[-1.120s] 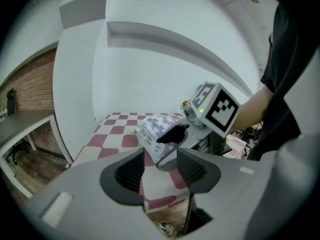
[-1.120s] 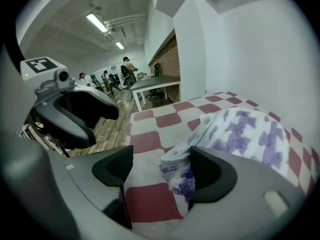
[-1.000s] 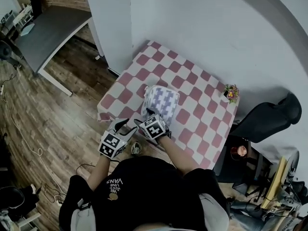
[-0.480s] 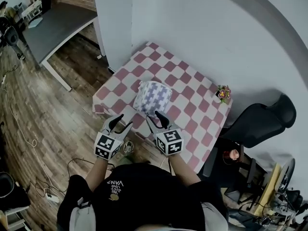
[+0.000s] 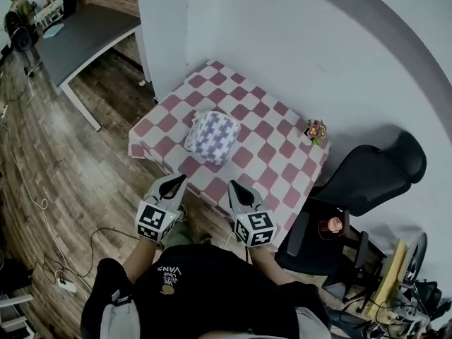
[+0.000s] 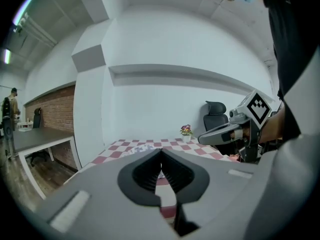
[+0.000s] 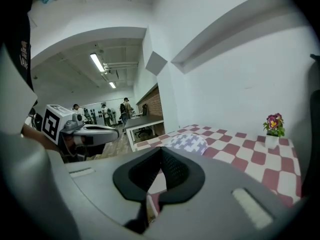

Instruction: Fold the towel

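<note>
The folded towel, white with a blue-grey cross pattern, lies on the red-and-white checked table near its front left part. Both grippers are held off the table's near edge, short of the towel and apart from it. My left gripper has just been closing and is shut with nothing between its jaws. My right gripper has also just been closing and is shut and empty. The left gripper view shows its jaws meeting in front of the towel. In the right gripper view the towel sits beyond the shut jaws.
A small flower pot stands at the table's right edge. A black office chair is to the right, with a red cup on a stand beside it. A grey desk and a person are at far left. Cables trail on the wooden floor.
Both grippers have drawn back from the towel, off the table's near edge and upward, and their open jaws have shut. The towel stays folded on the table.
</note>
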{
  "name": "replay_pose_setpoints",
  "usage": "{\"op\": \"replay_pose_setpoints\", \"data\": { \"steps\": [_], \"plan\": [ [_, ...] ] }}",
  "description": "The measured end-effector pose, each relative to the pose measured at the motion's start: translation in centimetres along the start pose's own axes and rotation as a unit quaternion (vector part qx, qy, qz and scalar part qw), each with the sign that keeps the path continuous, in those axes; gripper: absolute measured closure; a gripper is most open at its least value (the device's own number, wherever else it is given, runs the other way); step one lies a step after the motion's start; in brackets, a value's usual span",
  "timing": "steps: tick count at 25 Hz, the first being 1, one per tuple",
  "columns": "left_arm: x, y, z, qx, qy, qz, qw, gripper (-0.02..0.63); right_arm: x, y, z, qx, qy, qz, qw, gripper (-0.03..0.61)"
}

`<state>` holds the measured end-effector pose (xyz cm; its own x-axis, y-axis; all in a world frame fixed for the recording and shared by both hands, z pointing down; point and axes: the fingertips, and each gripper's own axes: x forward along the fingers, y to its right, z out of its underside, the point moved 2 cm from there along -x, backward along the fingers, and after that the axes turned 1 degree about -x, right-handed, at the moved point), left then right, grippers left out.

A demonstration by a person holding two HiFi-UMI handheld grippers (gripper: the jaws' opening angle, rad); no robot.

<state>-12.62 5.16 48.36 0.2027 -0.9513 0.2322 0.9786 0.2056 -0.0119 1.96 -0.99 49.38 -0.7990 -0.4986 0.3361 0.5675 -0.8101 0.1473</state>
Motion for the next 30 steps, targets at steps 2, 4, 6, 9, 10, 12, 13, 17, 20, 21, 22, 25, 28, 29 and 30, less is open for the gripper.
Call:
{"op": "replay_pose_setpoints", "data": {
  "steps": [2, 4, 6, 9, 10, 12, 13, 17, 20, 21, 22, 25, 28, 29, 30],
  "plan": [
    [-0.8, 0.7, 0.4, 0.001, -0.003, -0.002, 1.0, 0.611, -0.5, -0.2, 0.6, 0.002, -0.005, -0.004, 1.0, 0.574],
    [-1.6, 1.4, 0.9, -0.003, -0.008, -0.007, 0.9999, 0.611, -1.0, -0.5, 1.3, 0.005, -0.014, -0.009, 1.0, 0.574],
    [-2.2, 1.8, 1.4, -0.007, -0.009, -0.016, 0.9998, 0.611, -1.3, -0.8, 1.8, 0.002, -0.021, -0.014, 1.0, 0.574],
    [-2.8, 2.3, 2.1, -0.008, -0.015, -0.027, 0.9995, 0.611, -1.6, -1.0, 2.2, -0.007, -0.024, -0.02, 0.999, 0.574],
    [-3.1, 2.4, 2.3, -0.007, -0.016, -0.031, 0.9994, 0.611, -1.6, -1.0, 2.3, -0.009, -0.025, -0.021, 0.999, 0.574],
    [-3.5, 2.6, 2.3, -0.005, -0.014, -0.04, 0.9991, 0.611, -1.7, -1.1, 2.3, -0.014, -0.025, -0.024, 0.999, 0.574],
    [-3.7, 2.6, 2.1, -0.002, -0.011, -0.043, 0.999, 0.611, -1.8, -1.2, 2.3, -0.017, -0.024, -0.026, 0.999, 0.574],
    [-4.3, 2.5, 1.7, 0.006, -0.008, -0.058, 0.9983, 0.611, -1.9, -1.7, 2.1, -0.026, -0.021, -0.031, 0.999, 0.574],
    [-4.3, 2.5, 1.8, 0.003, -0.008, -0.064, 0.9979, 0.611, -2.0, -1.8, 2.1, -0.029, -0.021, -0.034, 0.999, 0.574],
    [-4.2, 2.6, 1.8, 0.004, -0.008, -0.065, 0.9978, 0.611, -2.0, -1.8, 2.1, -0.029, -0.021, -0.034, 0.999, 0.574],
    [-4.1, 2.6, 1.8, 0.005, -0.007, -0.066, 0.9978, 0.611, -2.0, -1.7, 2.1, -0.029, -0.022, -0.034, 0.999, 0.574],
    [-3.8, 2.7, 1.8, 0.008, -0.011, -0.065, 0.9978, 0.611, -1.9, -1.3, 2.0, -0.028, -0.022, -0.032, 0.999, 0.574],
    [-3.3, 2.5, 1.7, 0.011, -0.017, -0.061, 0.9979, 0.611, -1.5, -0.8, 1.7, -0.028, -0.022, -0.029, 0.999, 0.574],
    [-3.1, 2.4, 1.7, 0.012, -0.018, -0.06, 0.9979, 0.611, -1.4, -0.6, 1.6, -0.027, -0.022, -0.029, 0.999, 0.574],
    [-2.9, 2.3, 1.7, 0.013, -0.019, -0.06, 0.998, 0.611, -1.3, -0.5, 1.5, -0.027, -0.022, -0.028, 0.999, 0.574]
  ]
}}
